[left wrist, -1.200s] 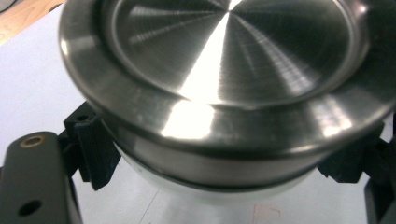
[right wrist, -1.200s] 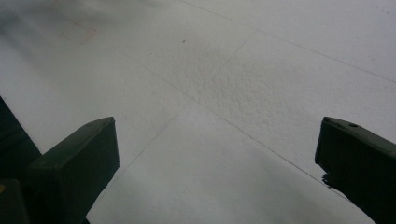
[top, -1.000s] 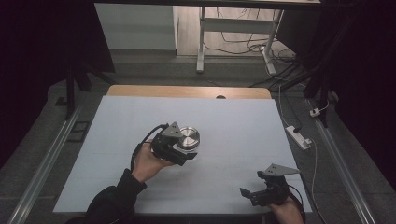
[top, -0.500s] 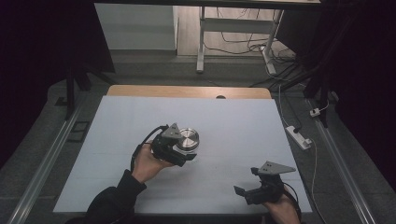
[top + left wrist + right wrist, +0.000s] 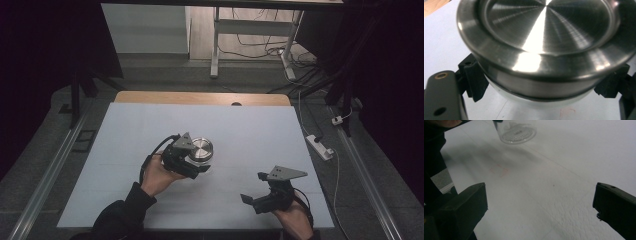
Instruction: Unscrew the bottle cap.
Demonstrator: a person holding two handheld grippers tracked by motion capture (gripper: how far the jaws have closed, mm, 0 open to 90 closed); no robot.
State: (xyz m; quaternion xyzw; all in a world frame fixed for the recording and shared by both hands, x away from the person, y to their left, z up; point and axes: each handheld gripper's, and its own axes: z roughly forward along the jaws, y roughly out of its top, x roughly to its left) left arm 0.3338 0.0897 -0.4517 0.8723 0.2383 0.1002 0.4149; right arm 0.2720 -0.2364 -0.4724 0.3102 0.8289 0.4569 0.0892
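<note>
Gripping the steel-lidded jar at mid-table with my left gripper, I have drawn my right gripper, jaws spread and empty, leftward toward it, likely to unscrew the lid.

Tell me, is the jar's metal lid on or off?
On. The metal lid sits on the jar, which the left gripper clamps from both sides.
</note>
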